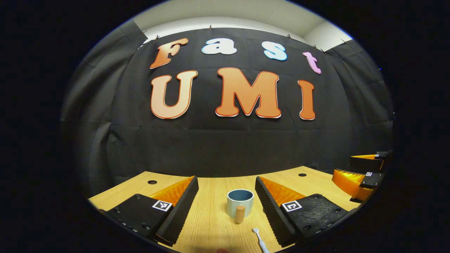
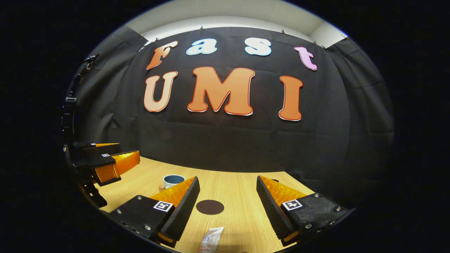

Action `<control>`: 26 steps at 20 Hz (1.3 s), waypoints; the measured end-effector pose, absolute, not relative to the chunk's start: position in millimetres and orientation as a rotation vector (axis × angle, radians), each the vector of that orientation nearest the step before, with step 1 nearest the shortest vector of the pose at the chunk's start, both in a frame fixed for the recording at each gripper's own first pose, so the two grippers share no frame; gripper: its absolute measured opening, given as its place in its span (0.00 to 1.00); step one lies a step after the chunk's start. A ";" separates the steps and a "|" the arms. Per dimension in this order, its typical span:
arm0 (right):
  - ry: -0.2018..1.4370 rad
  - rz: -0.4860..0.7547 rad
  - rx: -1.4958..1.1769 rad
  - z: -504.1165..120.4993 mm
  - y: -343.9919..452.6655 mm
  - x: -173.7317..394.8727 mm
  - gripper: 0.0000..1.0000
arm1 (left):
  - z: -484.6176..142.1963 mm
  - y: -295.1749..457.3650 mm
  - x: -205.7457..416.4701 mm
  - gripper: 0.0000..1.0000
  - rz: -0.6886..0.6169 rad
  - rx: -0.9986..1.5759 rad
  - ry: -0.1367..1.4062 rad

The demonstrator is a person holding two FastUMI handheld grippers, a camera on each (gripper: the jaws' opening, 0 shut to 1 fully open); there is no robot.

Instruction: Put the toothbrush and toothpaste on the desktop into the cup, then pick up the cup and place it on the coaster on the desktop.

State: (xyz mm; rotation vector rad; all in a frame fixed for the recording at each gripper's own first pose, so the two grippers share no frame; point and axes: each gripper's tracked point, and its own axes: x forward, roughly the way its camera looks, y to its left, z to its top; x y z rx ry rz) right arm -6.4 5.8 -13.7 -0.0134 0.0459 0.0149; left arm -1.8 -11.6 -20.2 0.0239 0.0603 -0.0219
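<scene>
A pale cup (image 1: pixel 240 202) with a blue inside and a wooden handle stands upright on the wooden desktop (image 1: pixel 211 225), straight ahead between the fingers of my open left gripper (image 1: pixel 226 207). The white toothbrush (image 1: pixel 260 239) lies just nearer, to the right, bristle end toward the cup. In the right gripper view, a dark round coaster (image 2: pixel 210 207) lies flat between the fingers of my open right gripper (image 2: pixel 227 207). The white toothpaste tube (image 2: pixel 211 239) lies nearer, at the bottom edge. The cup (image 2: pixel 173 180) stands far left there, partly behind my left finger.
The right gripper (image 1: pixel 362 172) hovers over the desktop's right edge in the left gripper view. The left gripper (image 2: pixel 105 163) hovers at far left in the right gripper view. Two cable holes (image 1: pixel 152 182) sit near the desktop's back edge. The black cloth wall closes the back.
</scene>
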 end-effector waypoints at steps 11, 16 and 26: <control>0.252 0.056 -0.036 -85.1 12.6 -29.0 0.97 | -104.3 -46.6 -18.0 0.98 -0.116 0.031 0.313; 0.373 0.081 -0.012 -123.3 16.8 -36.4 0.97 | -142.9 -50.2 -26.9 0.98 -0.134 0.033 0.419; 0.574 0.131 -0.028 -193.8 37.4 -45.6 0.86 | -208.1 -61.3 -40.0 0.98 -0.161 0.029 0.607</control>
